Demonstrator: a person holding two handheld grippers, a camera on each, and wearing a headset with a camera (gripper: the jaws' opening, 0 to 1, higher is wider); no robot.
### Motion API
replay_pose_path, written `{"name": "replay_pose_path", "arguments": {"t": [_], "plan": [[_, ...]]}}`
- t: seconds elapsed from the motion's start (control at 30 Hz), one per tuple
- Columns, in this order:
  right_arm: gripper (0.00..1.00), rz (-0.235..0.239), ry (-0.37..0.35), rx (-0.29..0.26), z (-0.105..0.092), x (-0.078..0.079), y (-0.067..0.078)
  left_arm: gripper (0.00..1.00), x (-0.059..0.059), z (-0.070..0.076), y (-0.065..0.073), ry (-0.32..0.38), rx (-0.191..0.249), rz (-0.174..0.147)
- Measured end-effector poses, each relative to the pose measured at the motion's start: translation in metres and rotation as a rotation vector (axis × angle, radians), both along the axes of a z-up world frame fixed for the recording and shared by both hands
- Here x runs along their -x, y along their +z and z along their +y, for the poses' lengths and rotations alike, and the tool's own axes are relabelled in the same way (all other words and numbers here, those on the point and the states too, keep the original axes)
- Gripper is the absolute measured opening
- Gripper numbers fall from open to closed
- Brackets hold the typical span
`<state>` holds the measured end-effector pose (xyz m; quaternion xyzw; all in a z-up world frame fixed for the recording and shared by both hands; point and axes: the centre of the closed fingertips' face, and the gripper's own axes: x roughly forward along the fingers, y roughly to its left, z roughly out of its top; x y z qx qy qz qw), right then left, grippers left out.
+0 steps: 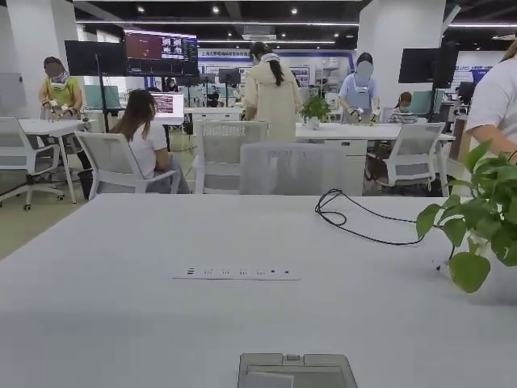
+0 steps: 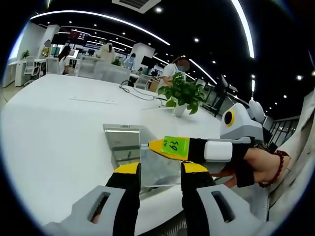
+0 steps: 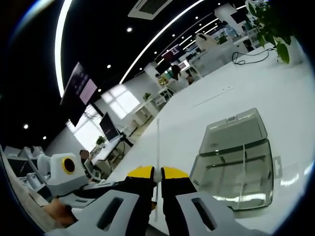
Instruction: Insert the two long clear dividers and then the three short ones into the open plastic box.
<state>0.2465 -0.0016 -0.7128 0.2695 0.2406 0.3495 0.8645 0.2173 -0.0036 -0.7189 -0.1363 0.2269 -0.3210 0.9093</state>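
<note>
Two grippers met over the near edge of the worktop (image 1: pixel 121 307). The left gripper (image 2: pixel 161 168) had its yellow-tipped jaws apart, with a clear divider (image 2: pixel 158 158) seen face-on across the gap between them. I could not tell whether those jaws pressed on the divider's side edges. The right gripper (image 3: pixel 157 173) came in from the side, carried by a hand (image 2: pixel 261 164) wearing a bead bracelet (image 2: pixel 278 164). Its jaws were nearly closed, pinching the divider. In the right gripper view the divider showed edge-on as a thin line rising from between the tips. A green tag marked 19 sat just behind that gripper's tip.

Just beyond the grippers the box (image 3: pixel 221 187) lay open and flat on the worktop, its lid (image 3: pixel 235 132) folded out on the far side. The divider was held above the worktop, near the box but outside it.

Farther out, a flush outlet strip (image 1: pixel 236 273) sat in the worktop's middle. A black cable (image 1: pixel 319 214) looped toward a potted plant (image 1: pixel 481 214) at the right edge. Past the worktop stood white mesh chairs (image 1: pixel 291 168), more desks and several people (image 1: pixel 271 89).
</note>
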Motion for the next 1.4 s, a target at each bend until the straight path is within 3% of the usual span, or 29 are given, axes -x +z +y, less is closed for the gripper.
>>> {"name": "replay_pose_path", "arguments": {"t": [0.13, 0.27, 0.33, 0.4, 0.5, 0.57, 0.6, 0.67, 0.77, 0.9, 0.93, 1.0, 1.13, 1.27, 1.4], "plan": [[0.07, 0.015, 0.006, 0.01, 0.0, 0.001, -0.004, 0.31, 0.0, -0.001, -0.005, 0.0, 0.009, 0.029], [0.06, 0.032, 0.003, 0.009, -0.001, 0.0, -0.007, 0.32, 0.001, -0.002, -0.007, -0.017, -0.01, 0.017], [0.06, 0.036, -0.005, 0.017, -0.004, -0.002, -0.007, 0.37, 0.002, -0.004, -0.006, -0.034, -0.02, 0.005], [0.06, 0.048, -0.019, 0.023, -0.008, -0.006, -0.007, 0.43, 0.003, -0.005, -0.006, -0.058, -0.05, -0.024], [0.06, 0.115, -0.042, 0.035, -0.016, -0.011, -0.012, 0.52, 0.003, -0.005, -0.006, -0.094, -0.139, -0.083], [0.06, 0.165, -0.04, 0.045, -0.02, -0.011, -0.016, 0.58, 0.003, -0.005, -0.008, -0.107, -0.174, -0.105], [0.06, 0.165, -0.051, 0.05, -0.022, -0.014, -0.017, 0.61, 0.003, -0.007, -0.008, -0.121, -0.191, -0.125], [0.06, 0.192, -0.054, 0.067, -0.026, -0.015, -0.02, 0.65, 0.003, -0.006, -0.01, -0.126, -0.222, -0.136], [0.06, 0.245, -0.061, 0.103, -0.032, -0.017, -0.026, 0.72, 0.002, -0.007, -0.01, -0.13, -0.216, -0.143], [0.06, 0.307, -0.072, 0.155, -0.039, -0.021, -0.035, 0.78, -0.001, -0.008, -0.012, -0.156, -0.244, -0.172], [0.06, 0.353, -0.066, 0.175, -0.04, -0.019, -0.039, 0.79, -0.002, -0.007, -0.014, -0.155, -0.253, -0.171], [0.06, 0.379, -0.07, 0.188, -0.042, -0.021, -0.042, 0.85, -0.003, -0.007, -0.016, -0.166, -0.26, -0.17], [0.06, 0.458, -0.062, 0.219, -0.043, -0.02, -0.05, 0.89, -0.005, -0.007, -0.015, -0.186, -0.245, -0.18], [0.06, 0.506, -0.061, 0.258, -0.045, -0.024, -0.055, 0.96, -0.007, -0.009, -0.014, -0.201, -0.221, -0.183], [0.06, 0.542, -0.048, 0.299, -0.045, -0.027, -0.06, 1.0, -0.009, -0.011, -0.015, -0.221, -0.229, -0.189]]}}
